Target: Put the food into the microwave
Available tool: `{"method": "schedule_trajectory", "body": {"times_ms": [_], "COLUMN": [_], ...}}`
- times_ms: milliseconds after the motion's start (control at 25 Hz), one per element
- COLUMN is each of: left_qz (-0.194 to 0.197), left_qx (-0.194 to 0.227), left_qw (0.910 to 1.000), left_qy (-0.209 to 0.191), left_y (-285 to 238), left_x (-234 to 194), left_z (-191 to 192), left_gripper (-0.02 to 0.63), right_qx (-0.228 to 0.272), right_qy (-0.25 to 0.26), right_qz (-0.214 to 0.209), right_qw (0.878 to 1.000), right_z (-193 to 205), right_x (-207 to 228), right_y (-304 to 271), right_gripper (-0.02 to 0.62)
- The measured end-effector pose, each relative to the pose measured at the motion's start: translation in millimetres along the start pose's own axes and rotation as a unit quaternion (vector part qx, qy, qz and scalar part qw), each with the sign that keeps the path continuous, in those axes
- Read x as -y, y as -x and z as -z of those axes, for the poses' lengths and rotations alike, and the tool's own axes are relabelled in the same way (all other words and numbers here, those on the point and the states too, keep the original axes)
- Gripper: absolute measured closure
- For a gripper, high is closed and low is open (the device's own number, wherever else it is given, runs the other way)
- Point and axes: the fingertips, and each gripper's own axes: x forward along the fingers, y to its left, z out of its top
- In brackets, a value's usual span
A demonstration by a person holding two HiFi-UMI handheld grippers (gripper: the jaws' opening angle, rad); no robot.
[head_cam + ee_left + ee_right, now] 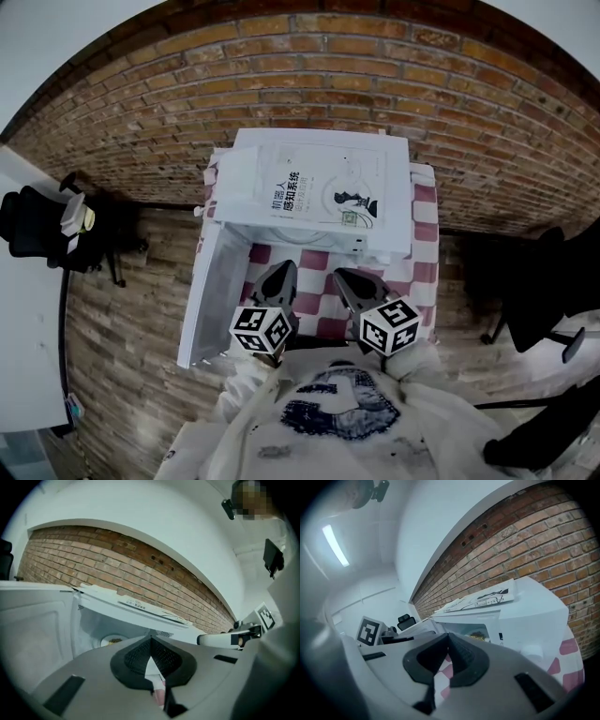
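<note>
Left tool (280, 273) is hovering, jaws pressed together on nothing, with the open door (208, 291) standing just at its 9 o'clock, swung out toward 6. Food (111, 641) is already sitting inside the microwave (536, 611), at 12 o'clock from both tools. Right tool (349, 279), likewise closed and empty, is hanging over the checked surface (424, 274); the left seems nearer for swinging the door shut.

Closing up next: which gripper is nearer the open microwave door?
Left. The left gripper is just right of the door; the right gripper is farther right, past it.
</note>
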Motion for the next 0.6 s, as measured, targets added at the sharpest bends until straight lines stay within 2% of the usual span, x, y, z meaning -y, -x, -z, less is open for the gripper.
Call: {"method": "schedule_trajectory", "body": {"times_ms": [200,360,600], "left_qz": [-0.033,-0.053,-0.056], "left_qx": [-0.004,0.003,0.010], "left_qw": [0.9978,0.9935,0.9901], "left_qy": [-0.057,-0.101,-0.128], "left_y": [16,28,35], "left_x": [7,15,23], "left_z": [-9,-17,-26], "left_gripper": [0.600,0.600,0.600], "right_qx": [0.005,0.017,0.033], "right_qy": [0.015,0.050,0.057], "right_qz": [0.005,0.017,0.023], "right_qw": [1.000,0.998,0.998], "right_z": [-6,-19,-31], "right_x": [-1,-4,-6], "right_y": [2,8,14], "right_gripper": [0.581,0.581,0.581]}}
